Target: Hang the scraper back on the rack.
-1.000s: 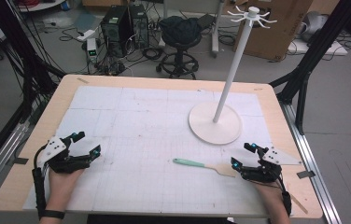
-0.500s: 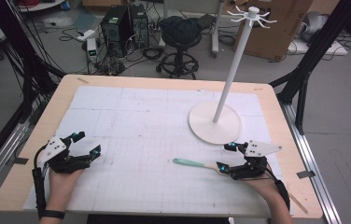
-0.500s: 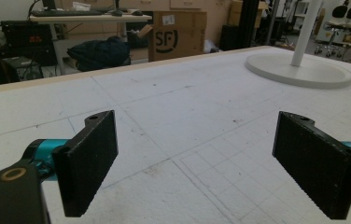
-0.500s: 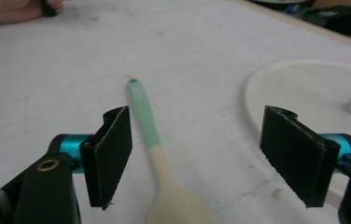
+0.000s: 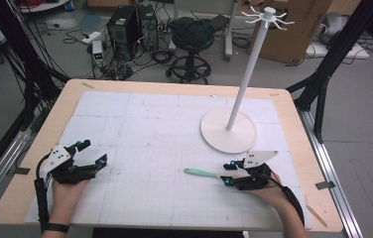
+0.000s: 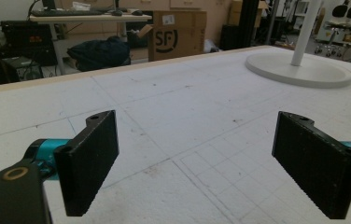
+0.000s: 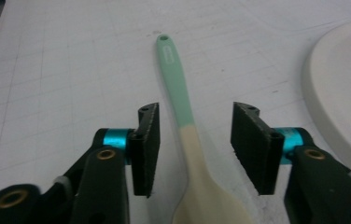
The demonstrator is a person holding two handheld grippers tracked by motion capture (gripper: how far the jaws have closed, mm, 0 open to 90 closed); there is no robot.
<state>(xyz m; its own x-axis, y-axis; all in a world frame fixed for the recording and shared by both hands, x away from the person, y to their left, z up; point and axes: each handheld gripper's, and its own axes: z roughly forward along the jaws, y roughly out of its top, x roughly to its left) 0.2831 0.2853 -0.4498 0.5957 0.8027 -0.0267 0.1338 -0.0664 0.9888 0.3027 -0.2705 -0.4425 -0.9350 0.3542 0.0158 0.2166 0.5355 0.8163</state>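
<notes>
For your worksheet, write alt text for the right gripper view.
A spoon with a mint-green handle and cream bowl lies on the white table between the right gripper's jaws, which have just been closing but do not touch it.

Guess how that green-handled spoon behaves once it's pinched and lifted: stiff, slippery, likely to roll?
The spoon looks slim and rigid, so probably light and stiff. Its smooth handle may slip between the right gripper fingers. Lying flat, it should slide rather than roll.
</notes>
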